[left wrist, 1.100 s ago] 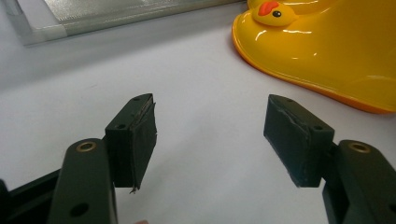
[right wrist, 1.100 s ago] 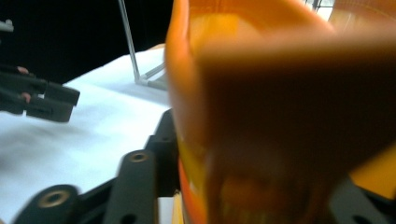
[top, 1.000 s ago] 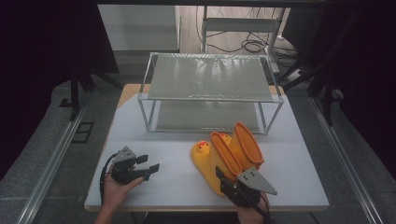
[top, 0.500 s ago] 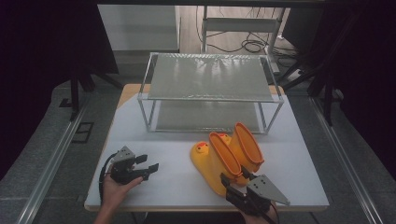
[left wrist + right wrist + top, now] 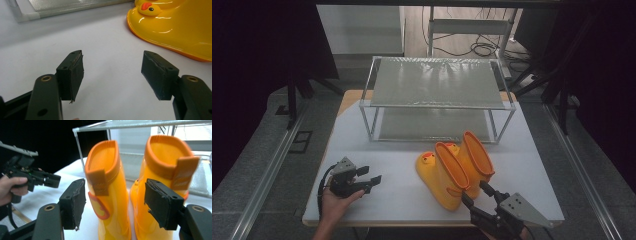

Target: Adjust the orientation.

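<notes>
In the high view, the right gripper [image 5: 475, 192] had drawn back from the two yellow boots [image 5: 454, 172], standing upright before the shelf rack [image 5: 437, 102], its jaws just opened and empty. The left gripper view showed its jaws apart over the white table [image 5: 105, 45]. The right gripper view framed both boots between spread pads [image 5: 75, 203], so the pair seemed released.

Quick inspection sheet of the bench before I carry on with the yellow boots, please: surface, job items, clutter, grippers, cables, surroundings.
Surface: white table, bare in front.
Job's things: two yellow boots with duck faces stand upright, side by side, in front of the rack.
Clutter: nothing seen.
Grippers: right gripper just behind the boots, jaws have just been opening, nothing between the pads; left gripper open, apart from the boots, over bare table.
Cables: black cable trails from the left gripper; more cables on the floor behind the table.
Surroundings: two-tier metal-frame rack at the back; dark curtains at the sides.
</notes>
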### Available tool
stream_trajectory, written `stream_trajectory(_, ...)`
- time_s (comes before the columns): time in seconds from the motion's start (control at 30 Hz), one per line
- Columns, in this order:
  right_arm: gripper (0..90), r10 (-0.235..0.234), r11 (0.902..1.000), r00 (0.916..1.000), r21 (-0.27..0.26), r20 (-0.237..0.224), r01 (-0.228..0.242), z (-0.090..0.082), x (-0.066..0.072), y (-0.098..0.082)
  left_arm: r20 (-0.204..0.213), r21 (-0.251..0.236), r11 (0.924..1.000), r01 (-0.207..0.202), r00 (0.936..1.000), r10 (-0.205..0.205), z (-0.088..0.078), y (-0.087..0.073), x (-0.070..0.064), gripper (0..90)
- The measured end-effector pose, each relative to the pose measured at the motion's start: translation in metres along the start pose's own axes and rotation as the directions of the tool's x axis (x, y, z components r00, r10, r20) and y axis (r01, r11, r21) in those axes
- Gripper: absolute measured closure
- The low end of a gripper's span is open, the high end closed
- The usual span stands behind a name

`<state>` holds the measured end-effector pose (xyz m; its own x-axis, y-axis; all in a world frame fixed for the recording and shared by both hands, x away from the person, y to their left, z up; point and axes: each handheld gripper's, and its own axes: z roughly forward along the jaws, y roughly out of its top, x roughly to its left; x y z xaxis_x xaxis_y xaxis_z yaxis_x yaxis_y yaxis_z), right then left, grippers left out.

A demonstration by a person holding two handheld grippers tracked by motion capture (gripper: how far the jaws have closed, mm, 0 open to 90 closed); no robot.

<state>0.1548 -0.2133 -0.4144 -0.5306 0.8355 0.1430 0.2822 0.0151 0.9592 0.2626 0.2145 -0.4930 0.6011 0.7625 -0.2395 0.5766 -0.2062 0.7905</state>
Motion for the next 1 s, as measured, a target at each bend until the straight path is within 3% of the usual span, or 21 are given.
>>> stream_trajectory(0.3,32.8,0.063,0.9972,0.9955,-0.036,-0.071,-0.066,-0.013,-0.011,0.011,0.003,0.001,1.0,-0.009,1.0,0.009,0.0,0.0,0.0,34.1)
stream_trajectory(0.5,32.8,0.054,0.9972,0.996,-0.048,-0.071,-0.058,-0.025,-0.02,0.024,0.006,0.007,0.9999,-0.015,0.9999,0.015,0.002,0.0,-0.002,34.1)
stream_trajectory(0.77,32.0,0.086,0.9963,0.9912,0.006,-0.101,-0.086,-0.018,-0.046,0.047,0.004,0.001,1.0,-0.009,1.0,0.009,-0.001,0.0,-0.002,34.0)
stream_trajectory(1.0,31.5,0.07,0.9967,0.9919,0.05,-0.106,-0.064,-0.006,-0.056,0.058,0.0,-0.007,1.0,0.001,1.0,-0.001,-0.004,0.0,-0.001,34.0)
